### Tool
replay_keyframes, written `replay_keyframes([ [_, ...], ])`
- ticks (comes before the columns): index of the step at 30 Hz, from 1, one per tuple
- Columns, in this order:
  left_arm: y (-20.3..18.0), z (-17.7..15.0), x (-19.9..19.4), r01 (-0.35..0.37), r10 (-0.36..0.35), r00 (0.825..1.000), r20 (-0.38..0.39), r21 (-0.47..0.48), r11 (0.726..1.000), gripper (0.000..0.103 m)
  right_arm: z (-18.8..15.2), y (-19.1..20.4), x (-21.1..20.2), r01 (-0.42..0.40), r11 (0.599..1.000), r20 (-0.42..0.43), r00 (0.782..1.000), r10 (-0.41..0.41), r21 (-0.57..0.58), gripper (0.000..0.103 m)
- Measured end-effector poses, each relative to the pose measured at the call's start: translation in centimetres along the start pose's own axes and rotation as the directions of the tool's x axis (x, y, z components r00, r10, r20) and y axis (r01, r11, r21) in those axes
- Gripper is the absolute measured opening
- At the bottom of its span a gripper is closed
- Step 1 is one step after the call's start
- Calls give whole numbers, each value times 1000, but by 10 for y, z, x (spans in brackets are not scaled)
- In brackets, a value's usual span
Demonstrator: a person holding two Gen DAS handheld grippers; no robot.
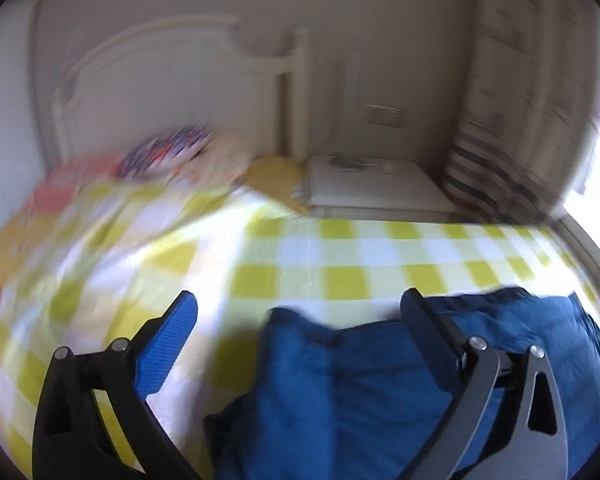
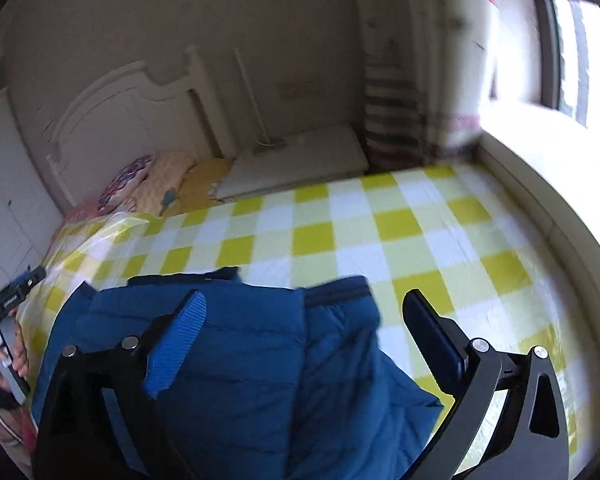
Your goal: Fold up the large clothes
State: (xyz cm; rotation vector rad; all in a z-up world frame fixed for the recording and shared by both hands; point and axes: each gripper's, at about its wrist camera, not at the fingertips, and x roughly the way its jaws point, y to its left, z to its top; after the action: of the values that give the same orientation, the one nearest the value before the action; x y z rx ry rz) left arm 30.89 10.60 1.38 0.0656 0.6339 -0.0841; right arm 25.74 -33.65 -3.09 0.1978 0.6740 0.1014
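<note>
A blue quilted jacket [image 1: 380,380] lies bunched on the yellow and white checked bed cover [image 1: 340,248]. In the left wrist view my left gripper [image 1: 300,300] hangs open above the jacket's left part, nothing between its blue pads. The right wrist view shows the same jacket [image 2: 260,360] spread low in the picture on the bed cover [image 2: 380,224], with a dark collar edge at its far side. My right gripper [image 2: 304,300] is open over it and its pads touch nothing. At the left edge of that view a hand holds the left gripper [image 2: 8,304].
Pillows [image 2: 152,184] and a white headboard [image 2: 120,112] stand at the far end of the bed. A white bedside cabinet [image 2: 300,156] is beside them. A striped curtain [image 2: 392,112] and a bright window [image 2: 580,60] are on the right.
</note>
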Motion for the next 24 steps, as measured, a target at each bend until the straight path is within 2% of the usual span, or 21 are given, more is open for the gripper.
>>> replay_keyframes([
  [2, -34, 2, -3, -5, 6, 1000, -10, 105, 994, 100, -1, 47, 3, -9, 993, -3, 1000, 8, -121, 95],
  [4, -71, -3, 5, -1, 8, 1000, -29, 206, 979, 100, -10, 93, 19, -9, 969, -24, 1000, 3, -249, 78],
  [5, -81, -7, 10, -7, 17, 999, -41, 237, 971, 100, -15, 112, 30, 4, 952, -40, 999, -18, -308, 77],
  [7, -98, -15, 26, -17, 39, 997, -72, 279, 960, 101, -25, 138, 51, -5, 925, -78, 997, -27, -379, 70],
  [9, -110, -27, 48, -22, 60, 991, -118, 297, 955, 101, -36, 151, 78, -15, 909, -126, 991, -41, -416, 70],
  [10, -113, -33, 59, -20, 67, 988, -142, 308, 951, 101, -41, 149, 94, -10, 910, -168, 984, -66, -416, 70],
  [11, -115, -41, 74, 3, 62, 978, -197, 313, 950, 101, -47, 142, 111, -35, 922, -240, 969, -63, -385, 71],
  [12, -113, -45, 83, 24, 46, 972, -230, 292, 956, 101, -47, 132, 120, -64, 942, -270, 962, -29, -329, 71],
  [13, -110, -46, 87, 39, 28, 970, -242, 269, 962, 101, -46, 128, 120, -73, 948, -265, 964, -12, -308, 70],
  [18, -84, -50, 98, 146, -108, 954, -281, 120, 982, 101, -51, 122, 118, -85, 954, -243, 970, 13, -288, 71],
  [20, -80, -52, 100, 167, -136, 949, -284, 85, 982, 101, -52, 119, 120, -96, 957, -245, 969, 28, -274, 71],
  [24, -82, -54, 99, 160, -128, 951, -280, 96, 982, 101, -45, 118, 115, -109, 960, -254, 966, 41, -258, 70],
])
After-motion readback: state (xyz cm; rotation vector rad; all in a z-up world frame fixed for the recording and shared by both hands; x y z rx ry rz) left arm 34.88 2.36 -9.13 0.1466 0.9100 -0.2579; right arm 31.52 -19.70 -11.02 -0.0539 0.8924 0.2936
